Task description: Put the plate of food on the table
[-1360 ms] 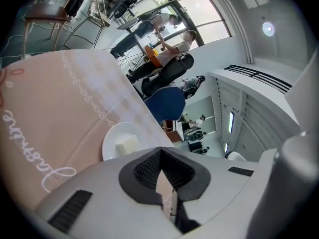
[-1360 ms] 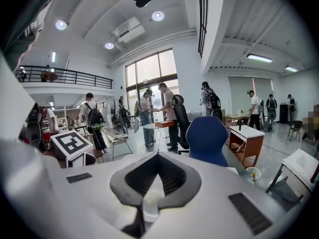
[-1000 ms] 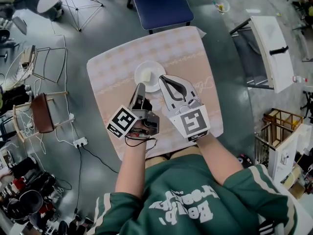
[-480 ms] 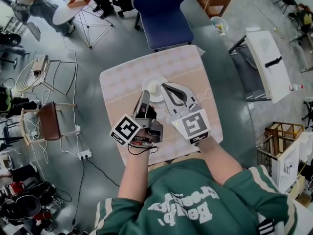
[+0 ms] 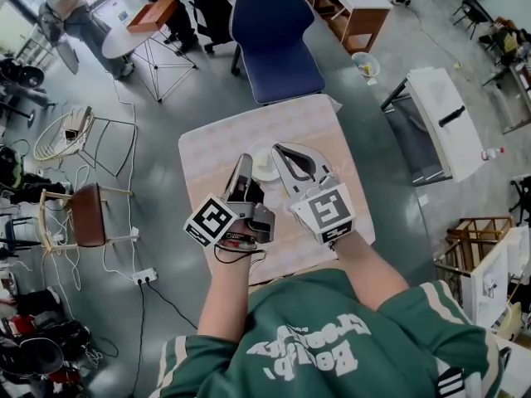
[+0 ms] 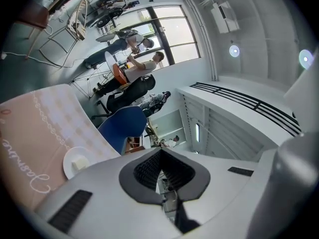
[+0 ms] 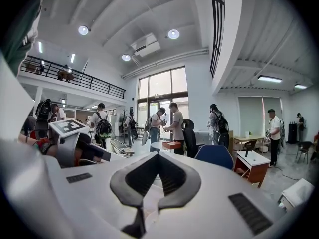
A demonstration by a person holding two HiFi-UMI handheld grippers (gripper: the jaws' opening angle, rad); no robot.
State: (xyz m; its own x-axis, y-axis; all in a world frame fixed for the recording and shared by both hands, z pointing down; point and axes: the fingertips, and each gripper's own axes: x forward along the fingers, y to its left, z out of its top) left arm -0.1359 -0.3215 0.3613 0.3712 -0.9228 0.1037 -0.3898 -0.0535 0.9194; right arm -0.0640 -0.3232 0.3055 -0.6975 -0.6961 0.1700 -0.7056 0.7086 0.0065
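Observation:
A white plate point(image 5: 262, 169) with a pale cube of food point(image 6: 79, 161) rests on the pink-clothed table point(image 5: 211, 152), near its far middle. Both grippers hang above the table on the near side of the plate and partly hide it in the head view. My left gripper point(image 5: 246, 157) is shut, its jaws pressed together with nothing between them. My right gripper point(image 5: 279, 148) is beside it on the right, also shut and empty. In the left gripper view the plate point(image 6: 75, 162) lies well below and left of the left gripper point(image 6: 160, 151). The right gripper point(image 7: 157, 156) looks out across the room.
A blue chair point(image 5: 276, 36) stands at the table's far side. A white side table point(image 5: 444, 110) is at the right, a wooden stool point(image 5: 85, 214) and a power strip point(image 5: 141, 276) on the floor at the left. People stand at the room's far end point(image 7: 169, 121).
The view has pulled up and back, so the table looks smaller and farther. Both grippers have risen away from the plate, which stays on the cloth.

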